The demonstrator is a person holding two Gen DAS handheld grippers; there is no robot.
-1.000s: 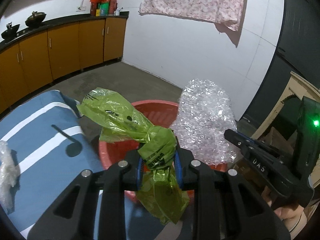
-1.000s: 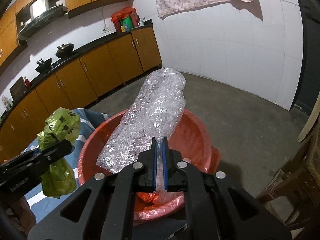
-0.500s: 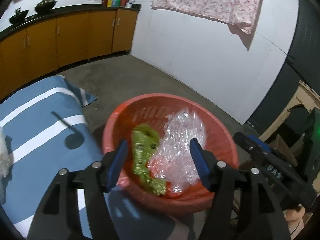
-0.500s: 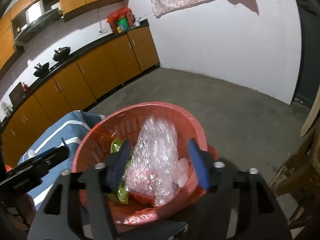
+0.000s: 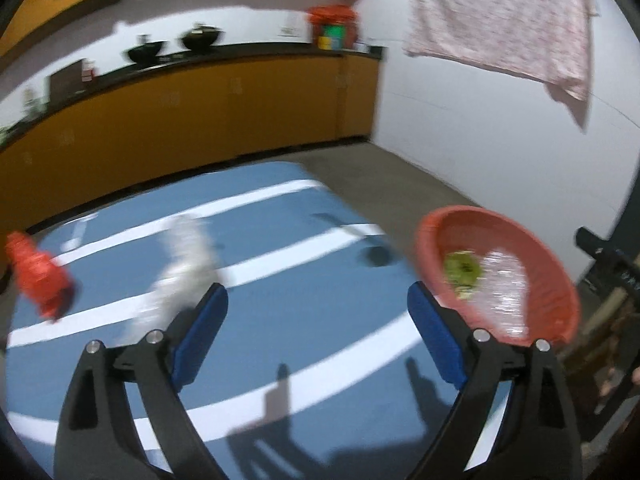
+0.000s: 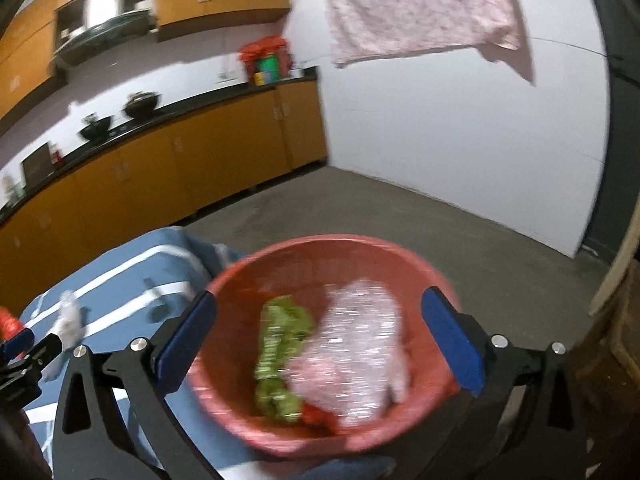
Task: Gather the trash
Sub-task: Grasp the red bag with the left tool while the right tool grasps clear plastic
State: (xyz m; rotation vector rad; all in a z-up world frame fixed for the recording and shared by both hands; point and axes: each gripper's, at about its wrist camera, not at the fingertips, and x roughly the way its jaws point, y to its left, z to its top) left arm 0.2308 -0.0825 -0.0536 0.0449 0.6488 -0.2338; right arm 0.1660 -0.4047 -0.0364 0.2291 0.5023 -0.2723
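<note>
A red basin [image 6: 420, 268] holds a green plastic bag [image 6: 280, 344] and a wad of bubble wrap [image 6: 360, 344]; it also shows at the right of the left wrist view [image 5: 552, 264]. My right gripper [image 6: 320, 344] is open and empty above the basin. My left gripper [image 5: 318, 336] is open and empty over the blue striped cloth [image 5: 296, 292]. On that cloth lie a white crumpled plastic piece [image 5: 180, 264] just beyond the left finger and a red crumpled bag [image 5: 38, 280] at the far left. The frames are blurred.
Orange cabinets [image 5: 200, 112] with a black counter line the back wall. A pink cloth [image 6: 420, 8] hangs on the white wall. A wooden chair [image 6: 608, 360] stands right of the basin. The floor beyond is grey concrete [image 6: 440, 216].
Both grippers opened and dropped the green bag and the bubble wrap into the basin. My left gripper has since swung left over the blue cloth; my right gripper stays over the basin.
</note>
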